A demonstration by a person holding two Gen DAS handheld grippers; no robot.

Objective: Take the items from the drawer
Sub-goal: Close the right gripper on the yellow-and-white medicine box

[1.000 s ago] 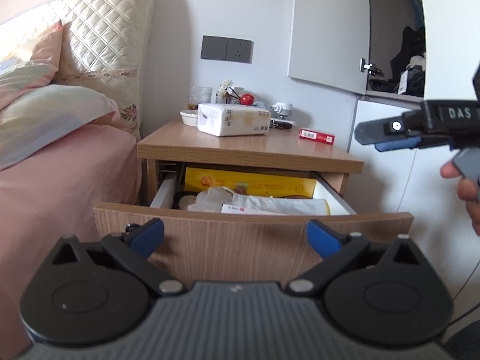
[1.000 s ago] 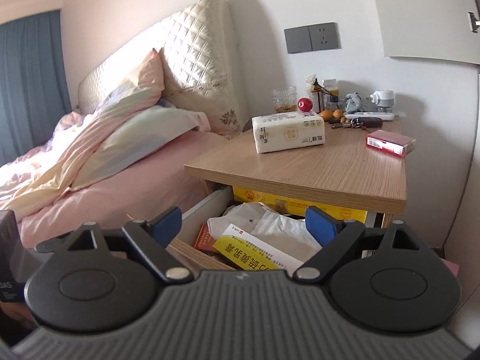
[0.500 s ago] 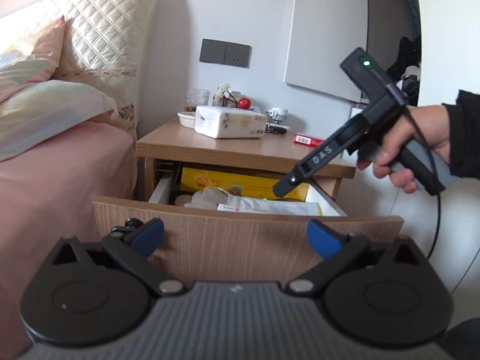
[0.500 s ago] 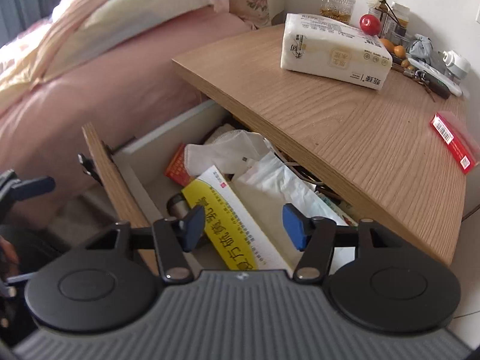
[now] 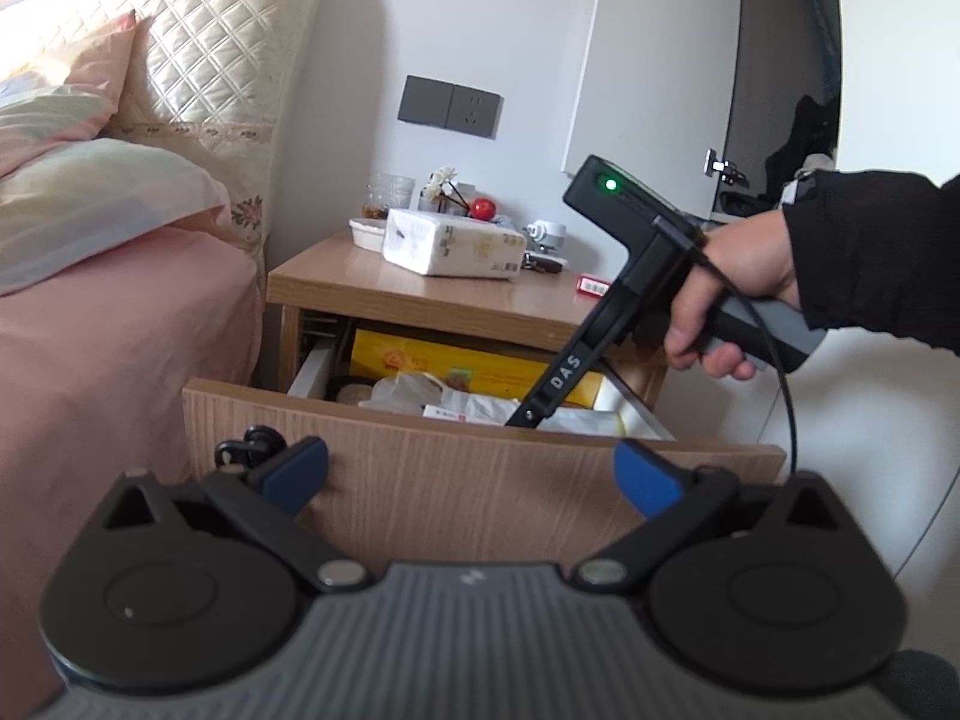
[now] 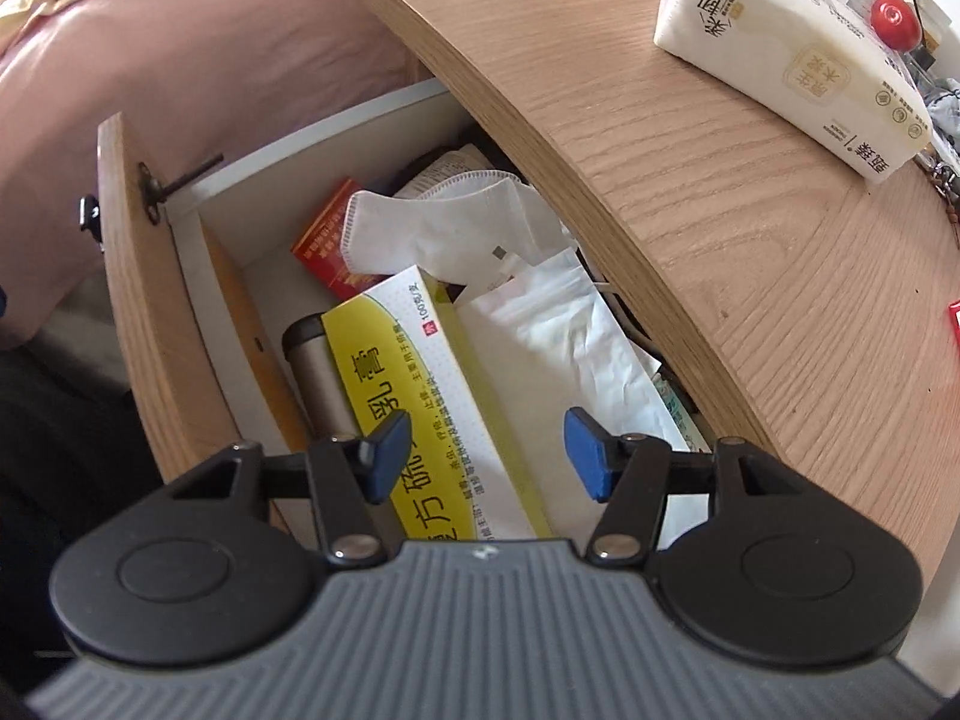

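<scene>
The wooden drawer (image 5: 480, 468) of the nightstand stands pulled open. In the right wrist view it holds a yellow and white medicine box (image 6: 432, 414), a steel cylinder (image 6: 312, 372), a red box (image 6: 327, 240), a white mask (image 6: 438, 222) and white paper packets (image 6: 552, 336). My right gripper (image 6: 486, 450) is open, its fingers on either side of the yellow box, just above it. In the left wrist view the right gripper (image 5: 522, 417) dips into the drawer. My left gripper (image 5: 471, 471) is open and empty in front of the drawer front.
On the nightstand top (image 5: 420, 294) lie a white tissue pack (image 5: 450, 246), a red packet (image 5: 591, 285), a glass and small items at the back. A pink bed (image 5: 108, 312) is on the left. A white cabinet door (image 5: 648, 72) hangs open at the right.
My right gripper has tilted down and moved into the open drawer, over the yellow box, and its fingers have narrowed. The left gripper has stayed in front of the drawer.
</scene>
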